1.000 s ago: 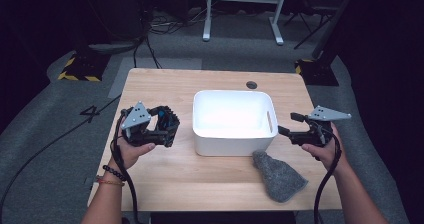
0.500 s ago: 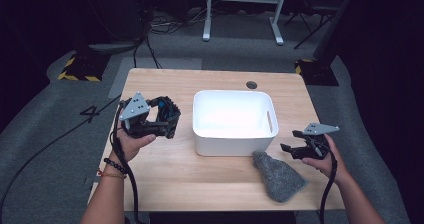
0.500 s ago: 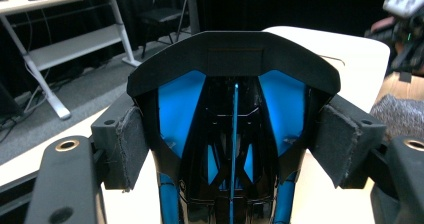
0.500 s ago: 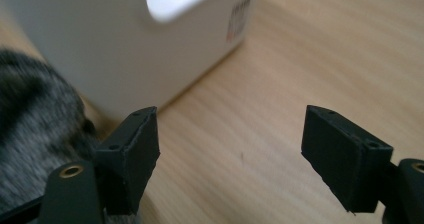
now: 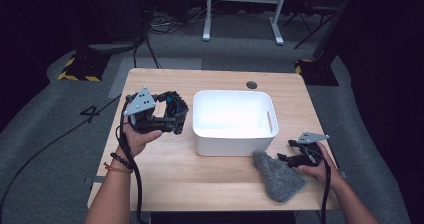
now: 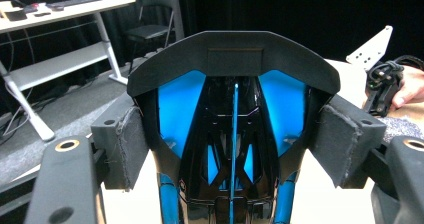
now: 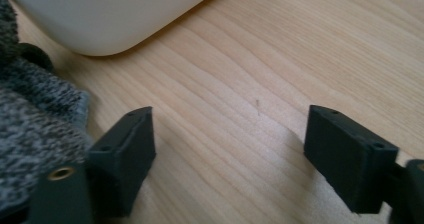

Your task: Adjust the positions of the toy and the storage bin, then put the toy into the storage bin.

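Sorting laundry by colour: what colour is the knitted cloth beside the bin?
Speckled grey, a black-and-white marl; the knitted cloth shows best in the right gripper view.

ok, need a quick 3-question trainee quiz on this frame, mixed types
1. True or false: the left tongs grip a black and blue object.
2. What lies just beside the right tongs on the table? A) grey knit cloth B) mug C) spoon
3. What stands mid-table between the two hands?

Key:
1. True
2. A: the grey knit cloth; the right tongs are open on bare wood.
3. The white bin.
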Motion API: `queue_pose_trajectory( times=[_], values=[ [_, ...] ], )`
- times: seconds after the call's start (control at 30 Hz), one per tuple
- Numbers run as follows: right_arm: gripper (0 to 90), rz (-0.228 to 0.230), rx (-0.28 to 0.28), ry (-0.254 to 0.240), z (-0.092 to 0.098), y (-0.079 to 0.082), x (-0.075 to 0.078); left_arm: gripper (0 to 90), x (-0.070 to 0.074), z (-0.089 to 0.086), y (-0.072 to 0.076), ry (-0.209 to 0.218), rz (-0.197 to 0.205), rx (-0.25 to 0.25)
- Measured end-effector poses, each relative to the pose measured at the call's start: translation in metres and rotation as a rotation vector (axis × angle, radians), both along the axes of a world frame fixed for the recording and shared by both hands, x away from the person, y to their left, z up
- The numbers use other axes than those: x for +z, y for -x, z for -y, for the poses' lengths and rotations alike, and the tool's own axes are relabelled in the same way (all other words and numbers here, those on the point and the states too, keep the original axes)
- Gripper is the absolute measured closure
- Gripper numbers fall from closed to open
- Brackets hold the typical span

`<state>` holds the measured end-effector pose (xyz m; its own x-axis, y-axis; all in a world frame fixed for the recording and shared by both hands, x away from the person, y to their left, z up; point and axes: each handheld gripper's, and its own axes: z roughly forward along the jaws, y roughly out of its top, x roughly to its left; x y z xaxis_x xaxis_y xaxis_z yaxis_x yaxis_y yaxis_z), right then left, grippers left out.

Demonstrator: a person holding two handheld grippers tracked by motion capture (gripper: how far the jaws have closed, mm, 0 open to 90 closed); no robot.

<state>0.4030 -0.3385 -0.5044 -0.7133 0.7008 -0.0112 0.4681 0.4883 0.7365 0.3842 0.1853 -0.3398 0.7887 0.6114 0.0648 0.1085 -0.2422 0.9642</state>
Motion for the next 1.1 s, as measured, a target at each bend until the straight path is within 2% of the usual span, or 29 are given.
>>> queue_pose_trajectory(
  times=[0.23,0.43,1.1],
  values=[
    [17.6,0.000,0.002,-0.001,0.000,-0.001,0.000,25.1,0.006,0.003,0.000,0.030,0.021,-0.024],
    [17.0,0.000,0.005,0.000,-0.001,-0.002,0.000,25.0,0.012,0.007,-0.001,0.016,0.026,-0.040],
    [17.0,0.000,0.008,0.000,0.000,-0.002,0.000,25.0,0.027,0.030,-0.011,0.044,0.038,-0.099]
  ],
)
